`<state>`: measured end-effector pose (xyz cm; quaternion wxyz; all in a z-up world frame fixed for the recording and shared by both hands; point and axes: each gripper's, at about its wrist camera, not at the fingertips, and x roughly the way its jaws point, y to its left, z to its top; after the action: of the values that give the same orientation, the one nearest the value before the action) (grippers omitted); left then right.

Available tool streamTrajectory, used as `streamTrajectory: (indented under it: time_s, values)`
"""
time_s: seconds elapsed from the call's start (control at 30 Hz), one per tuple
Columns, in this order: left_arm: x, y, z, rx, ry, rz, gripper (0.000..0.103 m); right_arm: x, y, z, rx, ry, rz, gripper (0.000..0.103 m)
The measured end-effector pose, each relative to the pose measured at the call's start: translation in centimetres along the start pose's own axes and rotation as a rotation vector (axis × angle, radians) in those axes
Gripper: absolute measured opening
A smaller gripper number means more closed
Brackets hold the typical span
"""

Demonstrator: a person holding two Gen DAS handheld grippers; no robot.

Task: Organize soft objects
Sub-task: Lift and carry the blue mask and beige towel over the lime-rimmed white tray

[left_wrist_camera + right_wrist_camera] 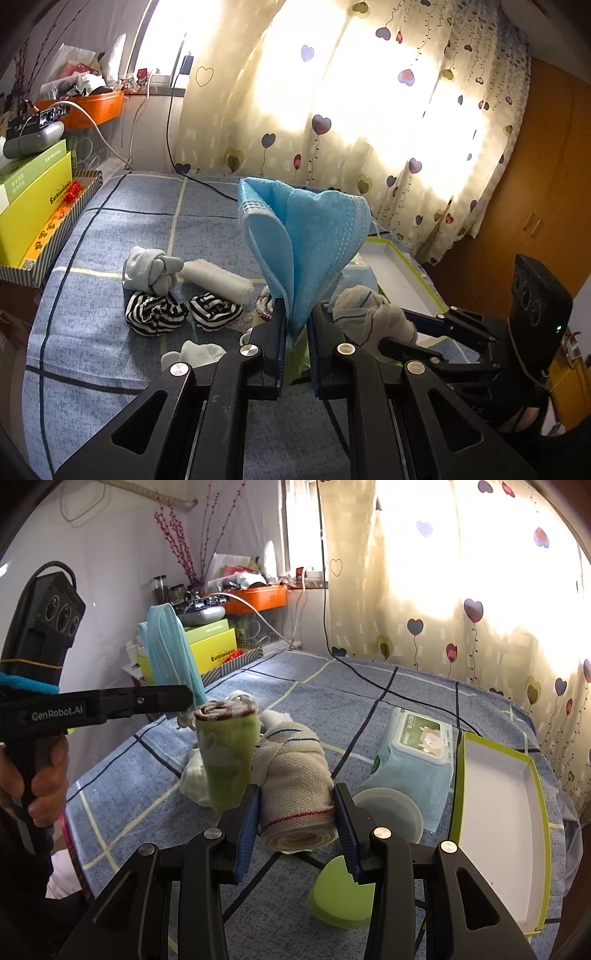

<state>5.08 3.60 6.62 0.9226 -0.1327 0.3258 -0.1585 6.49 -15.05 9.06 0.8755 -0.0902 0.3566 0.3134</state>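
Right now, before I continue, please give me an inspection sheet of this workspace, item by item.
Surface: blue checked bedspread.
Job's things: blue folded face masks; beige rolled sock with red stitching; green rolled cloth; striped black-and-white socks; white rolled towel.
Clutter: wet-wipes pack, green-rimmed open white box, round white lid.
Grippers: left gripper shut on the masks; right gripper shut on the beige sock.
Cables: black cable across the bed.
Surroundings: heart-pattern curtain, orange tray.
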Motion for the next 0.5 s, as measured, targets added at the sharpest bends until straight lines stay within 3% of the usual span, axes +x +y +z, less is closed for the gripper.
streamTrajectory:
  time_s: [0.07, 0.17, 0.2, 0.3, 0.5]
  values:
    - [-1.0, -0.6, 0.3, 0.051, -0.051, 0.012, 0.011, 0.0, 0.1, 0.0, 0.000, -0.004, 0.007, 0.038]
    - [1.2, 0.1, -0.2, 0.041, 0.060, 0.077, 0.011, 0.2, 0.3, 0.1, -0.001, -0.007, 0.023, 0.038]
    - [0.8, -0.5, -0.1, 0.077, 0.040, 0.079, 0.011, 0.3, 0.4, 0.2, -0.003, -0.005, 0.025, 0.038]
    - [-0.6, -1.8, 0.4, 0.112, -0.002, -0.012, 0.011, 0.4, 0.9, 0.5, -0.012, -0.007, 0.039, 0.038]
    - [-1.4, -1.9, 1.0, 0.105, -0.024, -0.004, 0.011, 0.2, 1.0, 0.6, -0.012, -0.019, 0.038, 0.038]
